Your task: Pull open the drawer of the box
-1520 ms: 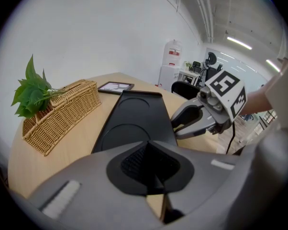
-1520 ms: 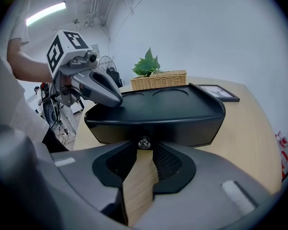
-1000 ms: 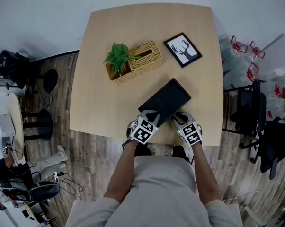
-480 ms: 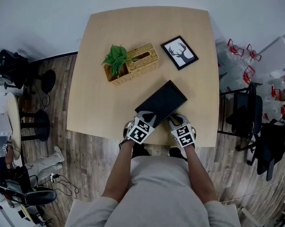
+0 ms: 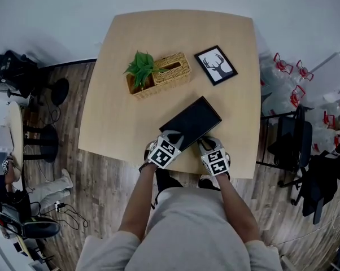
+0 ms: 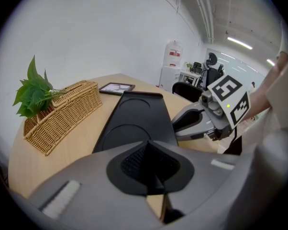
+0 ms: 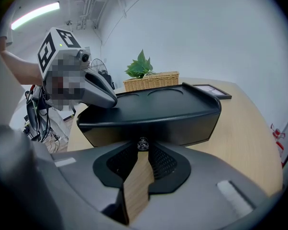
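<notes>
A flat black box [image 5: 191, 123] lies slantwise near the table's front edge. My left gripper [image 5: 175, 135] is shut, its tip resting on the box's top at the near left corner; the right gripper view shows that tip [image 7: 103, 98] on the lid. My right gripper [image 5: 205, 141] meets the box's front face [image 7: 149, 128]. There its fingertips close round a small round drawer knob [image 7: 143, 143]. No gap shows along the drawer front. From the left gripper view the box's top [image 6: 134, 123] stretches ahead, with my right gripper [image 6: 180, 126] at its right side.
A wicker basket [image 5: 161, 75] with a green plant [image 5: 140, 65] stands behind the box. A framed deer picture [image 5: 216, 64] lies at the back right. The wooden table [image 5: 119, 117] ends just below my grippers. Black chairs [image 5: 294, 137] stand to the right.
Both grippers stay at the box's near end as before. Only the head camera has shifted slightly; the box looks unmoved.
</notes>
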`<state>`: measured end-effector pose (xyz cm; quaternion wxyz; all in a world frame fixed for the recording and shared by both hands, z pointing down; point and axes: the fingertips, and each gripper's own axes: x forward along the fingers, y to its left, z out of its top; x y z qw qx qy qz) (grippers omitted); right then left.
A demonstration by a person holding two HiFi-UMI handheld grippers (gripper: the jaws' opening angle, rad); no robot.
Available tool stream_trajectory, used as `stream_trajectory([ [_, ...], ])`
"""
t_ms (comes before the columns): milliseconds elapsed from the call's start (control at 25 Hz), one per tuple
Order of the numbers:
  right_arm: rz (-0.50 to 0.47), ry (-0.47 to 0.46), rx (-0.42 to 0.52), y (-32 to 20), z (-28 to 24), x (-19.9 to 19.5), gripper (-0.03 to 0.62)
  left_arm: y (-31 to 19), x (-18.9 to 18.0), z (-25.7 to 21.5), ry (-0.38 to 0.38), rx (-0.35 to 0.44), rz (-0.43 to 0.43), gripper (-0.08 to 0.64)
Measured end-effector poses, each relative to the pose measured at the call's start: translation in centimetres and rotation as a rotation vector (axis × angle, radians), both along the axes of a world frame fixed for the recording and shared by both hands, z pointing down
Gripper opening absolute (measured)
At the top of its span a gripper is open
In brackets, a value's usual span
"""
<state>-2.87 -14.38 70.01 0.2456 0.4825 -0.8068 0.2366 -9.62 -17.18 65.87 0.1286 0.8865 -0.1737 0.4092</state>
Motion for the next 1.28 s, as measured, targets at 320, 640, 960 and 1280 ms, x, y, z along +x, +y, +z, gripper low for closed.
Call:
stream_trajectory([
  [320, -0.02, 0.004, -0.006, 0.4, 0.2, 0.0, 0.071, -0.1, -0.2, 0.1, -0.012, -0.007, -0.012, 0.054],
  [640, -0.015, 0.006, -0.019, 1.0, 0.0, 0.2, 0.071, -0.2, -0.5, 0.6, -0.024, 0.001, -0.011, 0.054],
  [960, -0.012, 0.01, -0.029, 1.1, -0.1, 0.5, 0.071, -0.3, -0.6, 0.7, -0.032, -0.004, -0.014, 0.054],
  [1280, -0.01, 0.003, -0.036, 1.4, -0.1, 0.4, 0.071, -0.4, -0.8, 1.0, -0.036, 0.005, -0.015, 0.054],
])
